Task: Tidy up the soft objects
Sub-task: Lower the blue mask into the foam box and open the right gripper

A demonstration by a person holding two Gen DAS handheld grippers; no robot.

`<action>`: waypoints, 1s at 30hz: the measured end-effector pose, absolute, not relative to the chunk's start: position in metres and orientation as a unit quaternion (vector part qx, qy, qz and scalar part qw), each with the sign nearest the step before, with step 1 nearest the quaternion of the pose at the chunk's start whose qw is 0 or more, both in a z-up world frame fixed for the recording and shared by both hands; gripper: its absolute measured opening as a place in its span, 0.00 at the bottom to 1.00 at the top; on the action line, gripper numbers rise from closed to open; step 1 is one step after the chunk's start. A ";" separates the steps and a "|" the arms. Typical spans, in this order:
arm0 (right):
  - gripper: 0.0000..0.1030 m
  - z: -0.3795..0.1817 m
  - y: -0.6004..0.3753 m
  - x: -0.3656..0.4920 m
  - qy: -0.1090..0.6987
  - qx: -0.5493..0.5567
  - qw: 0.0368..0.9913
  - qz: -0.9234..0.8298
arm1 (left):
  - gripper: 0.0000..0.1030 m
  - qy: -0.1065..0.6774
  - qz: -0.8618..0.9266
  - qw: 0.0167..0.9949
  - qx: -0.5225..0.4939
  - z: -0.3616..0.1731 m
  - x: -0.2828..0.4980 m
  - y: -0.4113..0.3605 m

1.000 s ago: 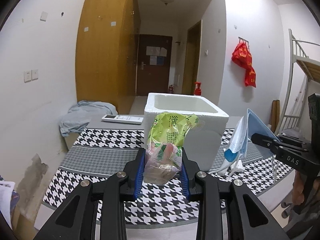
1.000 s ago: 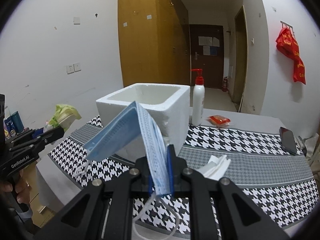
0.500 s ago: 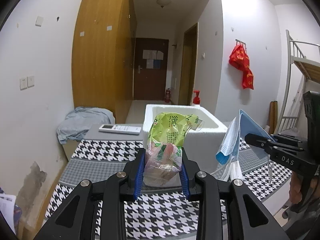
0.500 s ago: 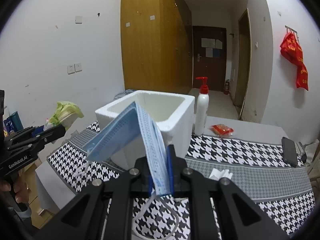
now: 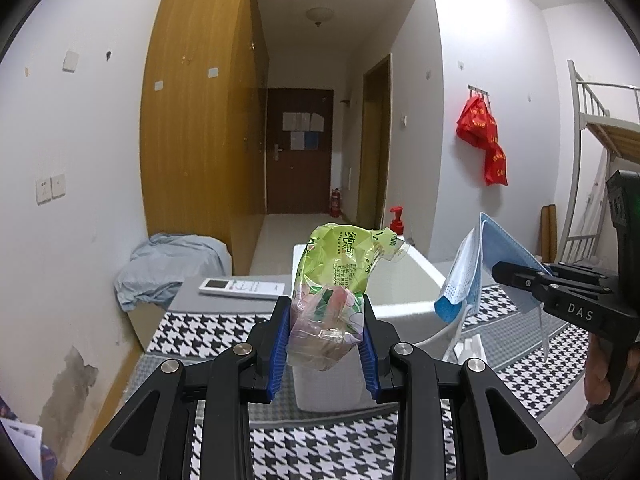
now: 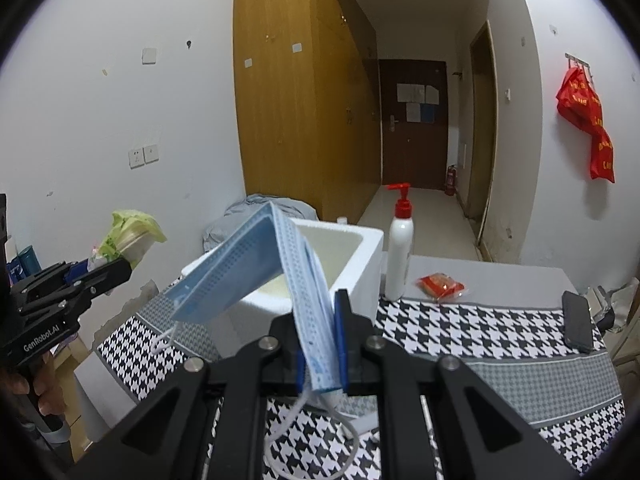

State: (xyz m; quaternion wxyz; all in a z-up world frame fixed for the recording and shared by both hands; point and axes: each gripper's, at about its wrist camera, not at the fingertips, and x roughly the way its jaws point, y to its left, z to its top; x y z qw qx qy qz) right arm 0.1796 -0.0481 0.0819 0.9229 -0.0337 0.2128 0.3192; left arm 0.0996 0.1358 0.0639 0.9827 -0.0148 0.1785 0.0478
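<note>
The left gripper is clamped on a crumpled green packet, apparently tissues, held above the near side of the foam box. The right gripper pinches a folded blue mask, loops dangling. Compared with one second ago, both grippers are higher and nearer the box.

White walls flank a tall wooden wardrobe, with a dark door down the corridor beyond it, a ceiling lamp above, and a bunk bed far right.
</note>
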 end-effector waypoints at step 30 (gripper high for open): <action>0.15 0.094 0.002 0.228 0.219 -0.045 0.910 0.348 | 0.32 0.179 0.079 0.981 -0.019 0.065 0.113 0.164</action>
